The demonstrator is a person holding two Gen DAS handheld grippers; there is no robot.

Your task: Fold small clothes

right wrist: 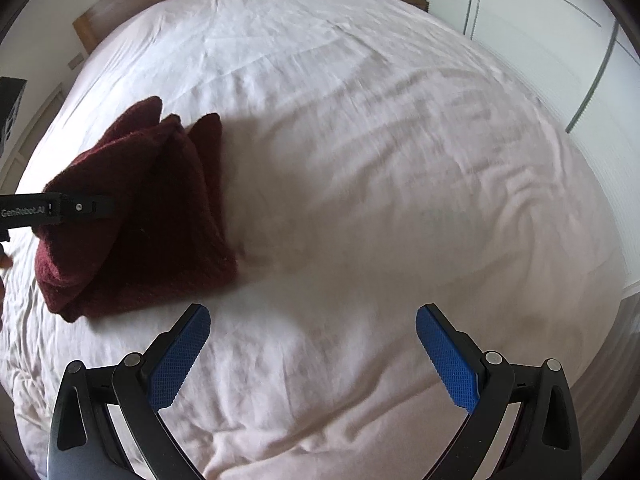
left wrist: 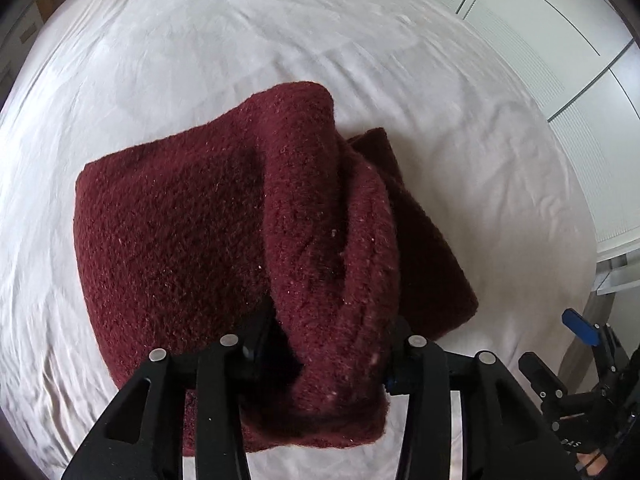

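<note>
left claw (left wrist: pixel 320 352): pinched a raised fold of the maroon knit garment (left wrist: pixel 224 216) (pads hidden by fabric) | right claw (right wrist: pixel 313 354): spread wide, nothing between blue pads (right wrist: pixel 180 360), over bare sheet | garment: folded bundle lay on white bed sheet (right wrist: pixel 360 160)

Fuzzy maroon knit garment (left wrist: pixel 208 220) lies on creased, matt white cotton sheet (left wrist: pixel 200 48).
</note>
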